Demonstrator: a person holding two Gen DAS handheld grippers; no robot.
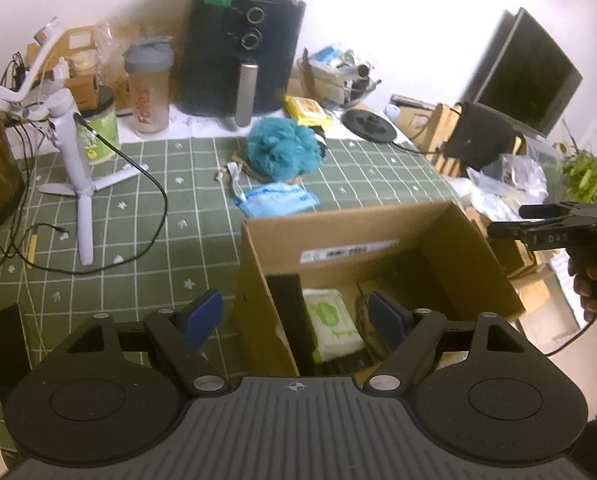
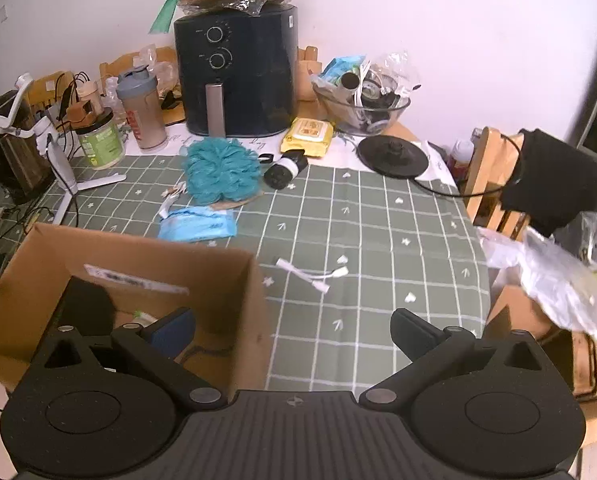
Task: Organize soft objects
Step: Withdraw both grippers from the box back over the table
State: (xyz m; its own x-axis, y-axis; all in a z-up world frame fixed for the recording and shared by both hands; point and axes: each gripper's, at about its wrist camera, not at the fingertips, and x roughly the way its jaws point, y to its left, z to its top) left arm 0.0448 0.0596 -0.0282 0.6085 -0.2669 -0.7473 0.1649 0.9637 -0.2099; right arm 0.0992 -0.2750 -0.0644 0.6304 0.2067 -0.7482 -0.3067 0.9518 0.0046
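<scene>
An open cardboard box point(image 1: 378, 232) point(image 2: 138, 248) stands on the green checked tablecloth point(image 2: 370, 220). Inside it lie a white-and-green wipes pack point(image 1: 332, 322) and a dark flat item point(image 1: 290, 316). Beyond the box rest a light blue soft pack point(image 1: 276, 198) point(image 2: 198, 224), a teal mesh pouf point(image 1: 284, 148) point(image 2: 220, 170) and a yellow wipes pack point(image 1: 306, 110) point(image 2: 308, 136). My left gripper point(image 1: 296, 318) hangs open over the box's left wall, nothing between its blue pads. My right gripper point(image 2: 294, 330) is open and empty, straddling the box's right wall; it also shows at the right edge of the left wrist view.
A dark air fryer point(image 2: 236, 76), a shaker bottle point(image 2: 142, 114), a green jar point(image 2: 100, 142), a white tripod stand point(image 1: 72, 148) with cables, a glass bowl of clutter point(image 2: 362, 100) and a black round base point(image 2: 392, 156) crowd the back. A small white adapter cable point(image 2: 312, 274) lies beside the box.
</scene>
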